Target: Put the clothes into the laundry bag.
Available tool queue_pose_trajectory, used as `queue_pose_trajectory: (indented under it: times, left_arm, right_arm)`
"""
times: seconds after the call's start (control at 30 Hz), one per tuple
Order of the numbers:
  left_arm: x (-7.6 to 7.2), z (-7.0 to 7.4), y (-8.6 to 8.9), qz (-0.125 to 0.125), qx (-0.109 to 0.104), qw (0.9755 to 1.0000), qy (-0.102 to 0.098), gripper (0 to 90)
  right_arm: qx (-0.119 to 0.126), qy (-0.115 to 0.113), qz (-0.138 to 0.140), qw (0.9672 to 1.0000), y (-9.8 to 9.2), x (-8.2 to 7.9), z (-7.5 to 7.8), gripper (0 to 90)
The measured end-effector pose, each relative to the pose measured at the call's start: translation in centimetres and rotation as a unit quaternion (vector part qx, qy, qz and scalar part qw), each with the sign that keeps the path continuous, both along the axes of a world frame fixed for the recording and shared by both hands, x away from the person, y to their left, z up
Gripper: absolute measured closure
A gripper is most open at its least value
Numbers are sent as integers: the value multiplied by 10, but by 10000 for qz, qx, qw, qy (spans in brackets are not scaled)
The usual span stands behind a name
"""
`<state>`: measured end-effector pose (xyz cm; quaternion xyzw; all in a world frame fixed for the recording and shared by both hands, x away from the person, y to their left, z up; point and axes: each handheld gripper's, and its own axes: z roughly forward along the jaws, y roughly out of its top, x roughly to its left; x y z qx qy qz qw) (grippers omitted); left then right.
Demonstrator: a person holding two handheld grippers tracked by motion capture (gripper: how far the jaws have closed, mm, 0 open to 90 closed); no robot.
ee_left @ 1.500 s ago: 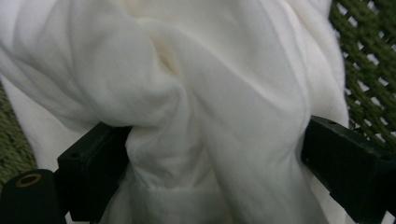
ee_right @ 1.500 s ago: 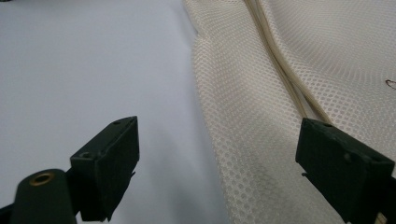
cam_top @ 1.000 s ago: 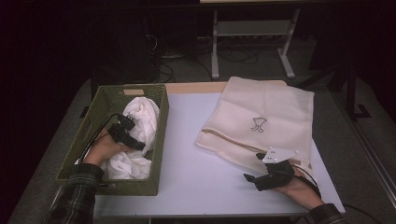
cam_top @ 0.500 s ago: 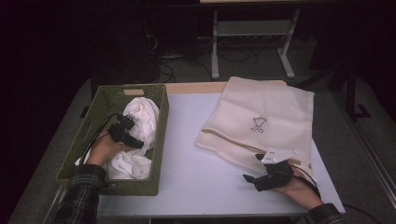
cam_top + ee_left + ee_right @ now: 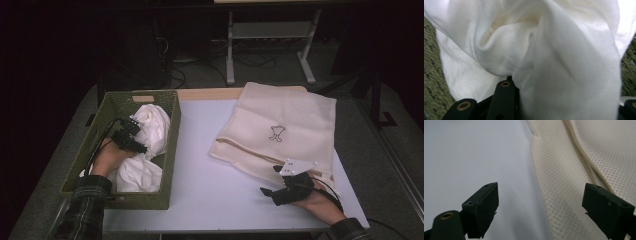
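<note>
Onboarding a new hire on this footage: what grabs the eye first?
The bright white cloth bunched in the green woven basket at the table's left, with the left gripper in the basket; its jaws have just been closing with a fold of that cloth between them. Next, the big cream mesh bag with a small dark emblem, spread flat at the right, where the right gripper sits open at its near edge.
</note>
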<state>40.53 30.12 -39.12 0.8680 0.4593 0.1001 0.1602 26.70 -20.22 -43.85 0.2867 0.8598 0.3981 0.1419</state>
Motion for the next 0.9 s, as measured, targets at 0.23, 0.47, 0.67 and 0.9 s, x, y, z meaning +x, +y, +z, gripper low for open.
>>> queue_pose_trajectory:
  times: [0.23,0.47,0.67,0.9]
  left_arm:
    - [-3,25,9,120,-261,9995,-130,661]
    - [-7,53,12,82,-388,9989,-258,667]
    - [-11,77,12,0,-419,9980,-466,669]
    - [-13,99,15,-51,-549,9968,-573,669]
  right_arm:
    - [36,5,-38,10000,-2,1,1,133]
    - [42,-15,-39,10000,-2,1,1,132]
    - [46,-16,-46,10000,-2,1,1,132]
    - [66,-17,-38,10000,-2,1,1,132]
